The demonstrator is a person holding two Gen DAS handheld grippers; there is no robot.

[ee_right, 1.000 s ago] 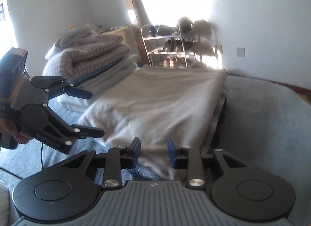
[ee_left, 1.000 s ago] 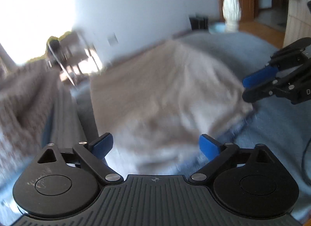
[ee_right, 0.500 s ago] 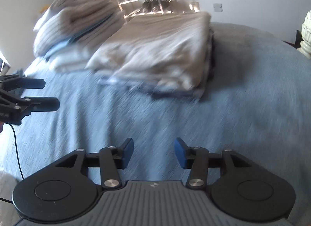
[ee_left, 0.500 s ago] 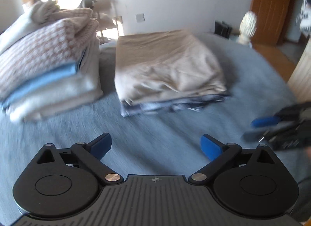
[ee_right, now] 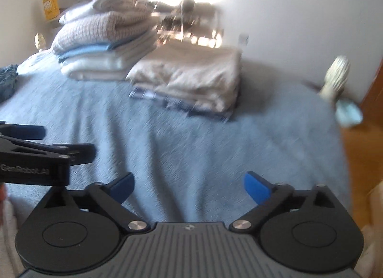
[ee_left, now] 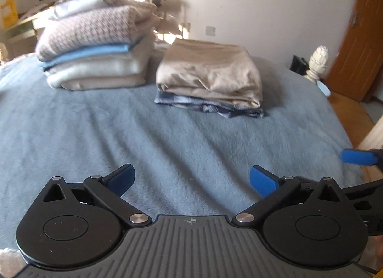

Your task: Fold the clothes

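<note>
1. The left hand-held gripper (ee_left: pixel 191 179) hovers over the bed with its blue-tipped fingers (ee_left: pixel 262 183) spread wide apart — nothing lies between them.
2. The right hand-held gripper (ee_right: pixel 188 183) is likewise spread wide and carries nothing; in the left wrist view one of its blue fingertips shows at the right edge (ee_left: pixel 359 157).
3. In the right wrist view the left hand-held gripper appears side-on at the left edge, just beside the right one.
4. Under both lies the blue blanket (ee_left: pixel 143 134) that covers the bed, lightly rippled, bare in the stretch nearest the fingers.
5. Farther out on the blanket sits a folded beige garment (ee_left: pixel 210 74), resting squarely on top of a folded blue plaid garment (ee_left: pixel 215 106) whose edge peeks out below it.
6. Just to the left of that pile, near it, stands a taller stack of folded textiles (ee_left: pixel 98 50) — a cream layer at the bottom, a light-blue one in the middle, a checked knit above.
7. At the far right a pale carved bedpost finial (ee_left: pixel 317 65) stands at the bed's corner, in front of a brown wooden door (ee_left: pixel 359 38).
8. A crumpled blue cloth (ee_right: pixel 7 81) lies at the left edge of the bed in the right wrist view.
</note>
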